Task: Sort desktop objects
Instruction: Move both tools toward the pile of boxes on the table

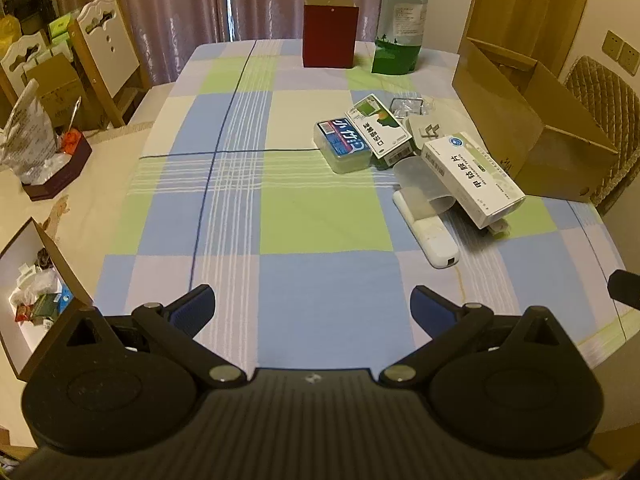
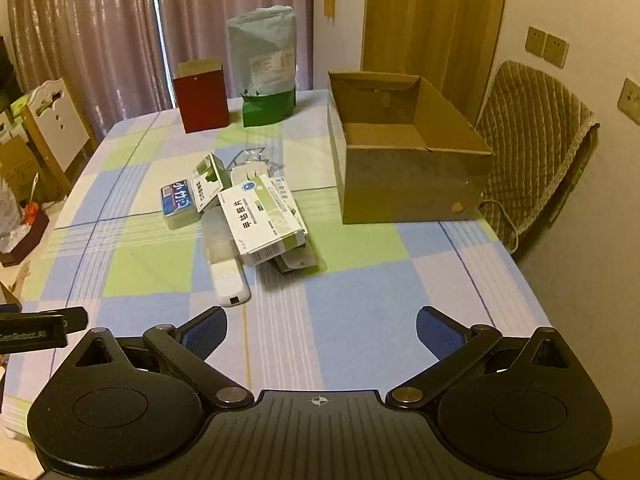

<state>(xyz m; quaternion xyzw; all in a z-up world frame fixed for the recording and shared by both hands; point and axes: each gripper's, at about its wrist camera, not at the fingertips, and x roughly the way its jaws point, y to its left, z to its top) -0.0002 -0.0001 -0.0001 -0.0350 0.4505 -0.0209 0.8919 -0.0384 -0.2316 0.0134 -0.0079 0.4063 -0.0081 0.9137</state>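
White medicine box (Chinese print), cardboard box beside, both tongs wide, empty.

The small clear box label reads "小竹".

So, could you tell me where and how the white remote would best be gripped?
Probably at the remote's bare near end, across its narrow width, coming from above with the right tool. Its far end lies under a clear cup, while the near end is free on the cloth.
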